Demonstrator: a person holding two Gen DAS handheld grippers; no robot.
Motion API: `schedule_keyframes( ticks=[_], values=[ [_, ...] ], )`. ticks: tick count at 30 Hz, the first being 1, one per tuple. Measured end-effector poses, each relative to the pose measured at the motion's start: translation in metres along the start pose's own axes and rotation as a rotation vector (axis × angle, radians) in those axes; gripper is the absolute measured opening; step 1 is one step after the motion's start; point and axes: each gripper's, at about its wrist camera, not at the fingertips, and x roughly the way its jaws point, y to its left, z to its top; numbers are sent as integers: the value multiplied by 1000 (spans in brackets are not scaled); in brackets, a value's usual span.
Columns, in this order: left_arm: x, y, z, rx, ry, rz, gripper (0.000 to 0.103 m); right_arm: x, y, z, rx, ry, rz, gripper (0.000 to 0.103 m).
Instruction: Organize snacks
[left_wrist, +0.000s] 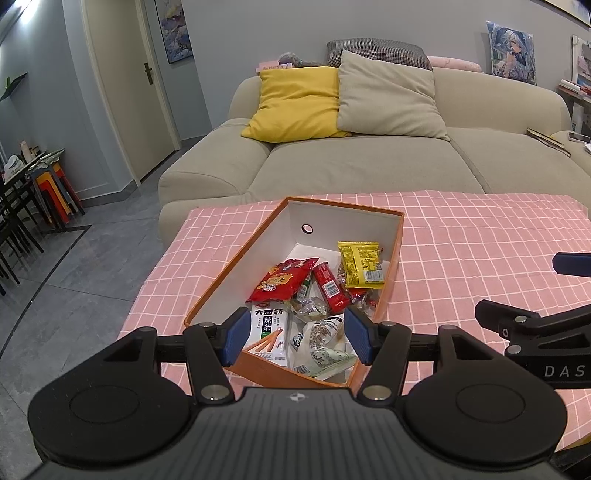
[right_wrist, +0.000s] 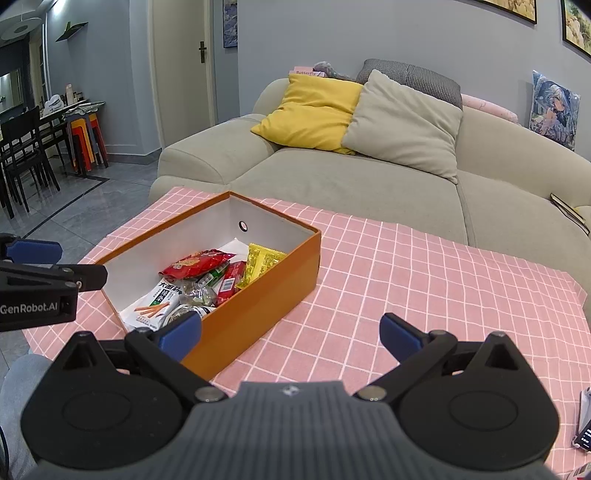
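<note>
An orange box (left_wrist: 236, 273) (right_wrist: 266, 295) with white inner walls stands on the pink checked tablecloth (left_wrist: 480, 258) (right_wrist: 406, 277). Inside lie several snack packets: a red bag (left_wrist: 282, 282) (right_wrist: 195, 264), a yellow packet (left_wrist: 360, 264) (right_wrist: 264, 258), a white spicy-strip pack (left_wrist: 267, 332) (right_wrist: 155, 304) and a red bar (left_wrist: 330, 288). My left gripper (left_wrist: 295, 338) hovers open over the box's near end, nothing between its blue pads. My right gripper (right_wrist: 291, 334) stands open to the right of the box, above bare cloth, its left pad (right_wrist: 181, 332) near the box's near corner.
A beige sofa (left_wrist: 351, 162) (right_wrist: 332, 177) with yellow and beige cushions stands just behind the table. Grey tiled floor (left_wrist: 74, 277) lies to the left, with dark chairs and stacked stools (right_wrist: 88, 140) farther off. A phone (right_wrist: 585, 435) lies at the table's right edge.
</note>
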Motion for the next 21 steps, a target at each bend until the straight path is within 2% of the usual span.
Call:
schedule_keyframes(
  ticks=[21],
  values=[
    [-3, 2, -1, 10, -9, 7, 73, 0, 0, -5, 2, 5, 1, 99]
  ],
)
